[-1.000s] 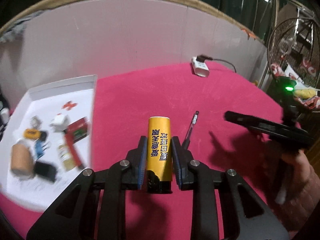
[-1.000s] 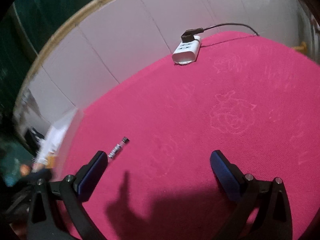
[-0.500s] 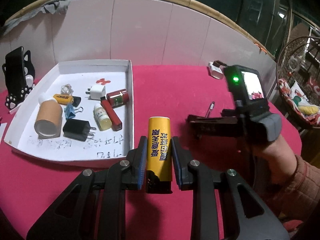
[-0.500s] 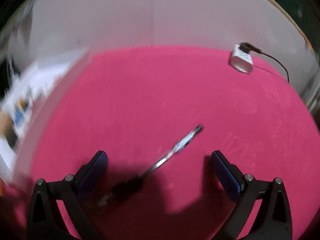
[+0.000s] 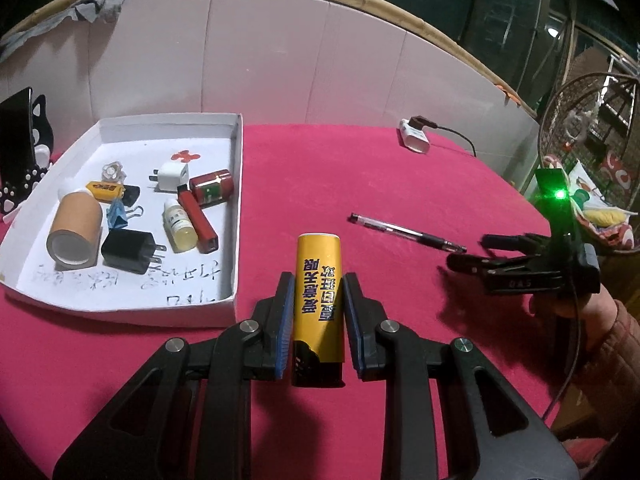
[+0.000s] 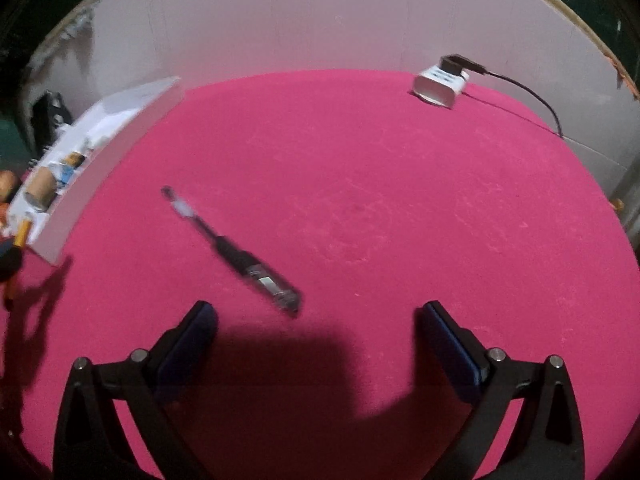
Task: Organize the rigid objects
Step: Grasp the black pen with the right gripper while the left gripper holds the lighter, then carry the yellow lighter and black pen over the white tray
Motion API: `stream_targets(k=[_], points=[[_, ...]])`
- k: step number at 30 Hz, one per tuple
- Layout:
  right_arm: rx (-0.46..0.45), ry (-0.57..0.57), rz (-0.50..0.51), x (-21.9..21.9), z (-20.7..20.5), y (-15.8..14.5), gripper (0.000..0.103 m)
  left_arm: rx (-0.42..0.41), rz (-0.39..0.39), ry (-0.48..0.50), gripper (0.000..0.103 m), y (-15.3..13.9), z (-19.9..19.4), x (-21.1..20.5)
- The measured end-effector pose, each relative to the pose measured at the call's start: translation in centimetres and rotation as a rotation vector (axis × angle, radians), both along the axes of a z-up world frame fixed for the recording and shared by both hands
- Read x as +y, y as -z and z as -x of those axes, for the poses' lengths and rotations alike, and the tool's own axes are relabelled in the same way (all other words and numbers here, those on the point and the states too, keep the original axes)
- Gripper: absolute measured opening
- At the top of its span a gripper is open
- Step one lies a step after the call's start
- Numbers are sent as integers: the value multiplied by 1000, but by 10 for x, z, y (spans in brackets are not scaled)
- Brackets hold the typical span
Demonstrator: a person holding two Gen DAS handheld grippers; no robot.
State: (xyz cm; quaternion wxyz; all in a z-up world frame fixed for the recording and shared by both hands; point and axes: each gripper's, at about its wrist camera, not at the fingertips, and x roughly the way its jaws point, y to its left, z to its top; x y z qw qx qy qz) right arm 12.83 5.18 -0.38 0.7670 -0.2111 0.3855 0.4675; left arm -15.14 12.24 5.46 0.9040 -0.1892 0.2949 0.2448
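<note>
My left gripper (image 5: 317, 286) is shut on a yellow lighter (image 5: 318, 288) with dark print, held above the red tablecloth just right of the white tray (image 5: 236, 216). The tray holds a tape roll (image 5: 76, 228), a black charger (image 5: 130, 250), a red lighter (image 5: 198, 220) and several other small items. A black pen (image 5: 406, 233) lies on the cloth; in the right wrist view the pen (image 6: 236, 254) lies just ahead and left of my right gripper (image 6: 318, 328), which is open and empty. The right gripper also shows in the left wrist view (image 5: 472, 250).
A white power adapter (image 6: 440, 84) with a black cable sits at the far edge of the table, also in the left wrist view (image 5: 414, 138). A white tiled wall runs behind the table. A black phone stand (image 5: 20, 152) stands left of the tray.
My left gripper has swung left toward the tray with the lighter still in it. My right gripper has moved up to the pen, which now lies close in front of its fingers.
</note>
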Motion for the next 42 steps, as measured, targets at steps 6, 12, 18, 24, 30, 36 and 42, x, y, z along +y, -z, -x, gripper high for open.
stream_targets(k=[6,12,18,24,30,36,42], points=[[-66,-210,53,51,15,-3,67,-13,4,-15,23,-2,7,4],[-52,-308,80,59,26,-1,53,-19,14,-19,23,-1,10,6],[18,-365,52,39,51,-5,10,-21,9,-22,23,-2,9,3],[98,-312,-20,30,57,-6,7,-14,-19,-59,23,-8,15,4],[258,-222,-216,13,48,-25,7,1,-46,-97,23,-12,19,4],[309,-177,-416,-7,49,-63,7,31,-67,-137,23,-17,20,7],[252,-223,-528,-12,64,-107,7,35,-133,-204,23,-36,32,12]])
